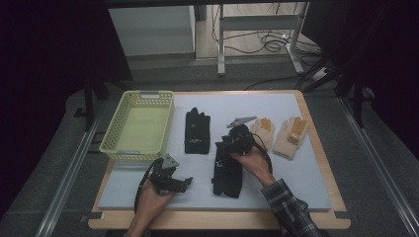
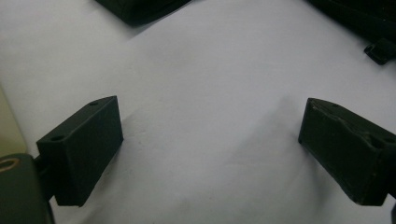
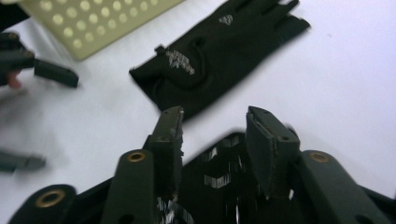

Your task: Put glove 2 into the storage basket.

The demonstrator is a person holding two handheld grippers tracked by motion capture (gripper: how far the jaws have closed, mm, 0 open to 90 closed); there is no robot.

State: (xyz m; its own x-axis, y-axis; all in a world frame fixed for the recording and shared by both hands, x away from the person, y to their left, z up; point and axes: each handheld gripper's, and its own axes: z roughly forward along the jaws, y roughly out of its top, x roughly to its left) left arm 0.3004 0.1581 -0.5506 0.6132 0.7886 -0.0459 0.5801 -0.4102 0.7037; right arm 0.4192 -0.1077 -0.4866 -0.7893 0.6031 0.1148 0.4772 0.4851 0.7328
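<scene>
Two black gloves lie on the white mat [image 1: 276, 177]: one [image 1: 197, 131] near the middle, flat with white lettering [image 3: 219, 56], the other [image 1: 227, 173] nearer the front. My right gripper [image 1: 225, 147] hovers over the cuff end of the nearer black glove [image 3: 219, 179], its jaws a moderate gap apart [image 3: 215, 126] with nothing pinched between them. My left gripper [image 1: 187, 181] sits low over bare mat at the front left, jaws wide apart [image 2: 210, 140] and empty. A corner of a black glove [image 2: 140, 9] shows at the top of the left gripper view.
A yellow perforated basket [image 1: 112, 129] stands empty at the mat's left side, its wall [image 3: 93, 21] close to the far black glove. Two tan gloves with orange fingertips [image 1: 264, 131] [image 1: 291, 137] lie at the right. The wooden table edge [image 1: 217, 219] runs along the front.
</scene>
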